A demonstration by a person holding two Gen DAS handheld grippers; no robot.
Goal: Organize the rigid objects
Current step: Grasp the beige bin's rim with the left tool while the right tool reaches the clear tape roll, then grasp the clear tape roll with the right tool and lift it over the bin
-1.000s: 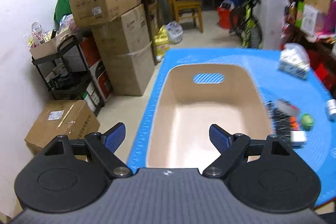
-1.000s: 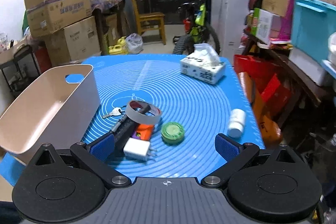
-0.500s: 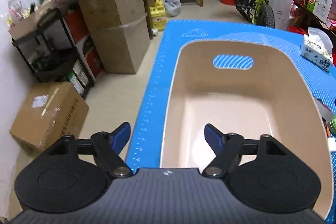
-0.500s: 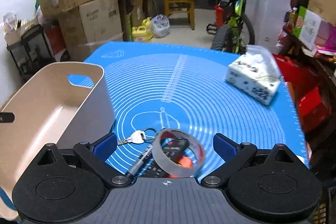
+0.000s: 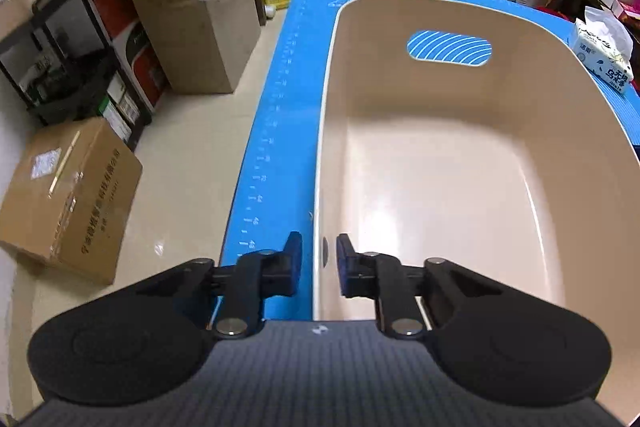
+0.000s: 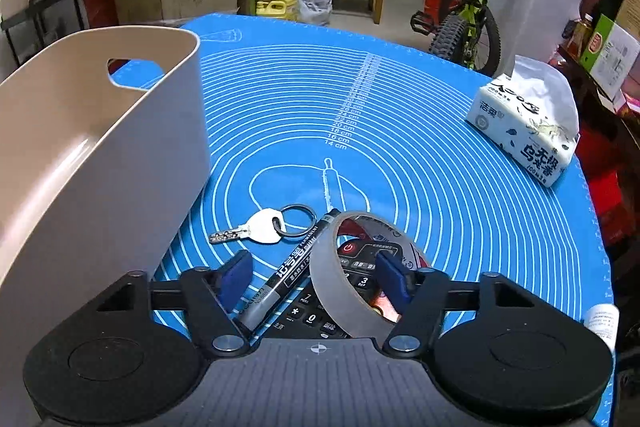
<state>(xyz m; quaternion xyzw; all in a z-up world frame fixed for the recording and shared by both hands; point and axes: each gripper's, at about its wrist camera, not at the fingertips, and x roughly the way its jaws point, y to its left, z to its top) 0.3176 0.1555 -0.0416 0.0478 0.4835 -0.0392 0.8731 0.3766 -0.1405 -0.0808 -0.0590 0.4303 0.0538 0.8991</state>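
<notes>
Mat (image 6: pixel 440 155): blue, ringed, covering the table.
Bin (image 5: pixel 440 155): beige, on the mat's left part, nothing inside it.
Left gripper (image 5: pixel 318 259): angled down over the bin's near-left rim, jaws nearly together with the wall between them; contact cannot be told.
Right gripper (image 6: pixel 316 279): low over the pile, jaws apart, right finger inside the tape roll (image 6: pixel 344 275).
Remote (image 6: pixel 352 267): under the tape.
Marker (image 6: pixel 296 263): lying against the remote.
Key (image 6: pixel 260 229): on the mat, just beyond the marker.
</notes>
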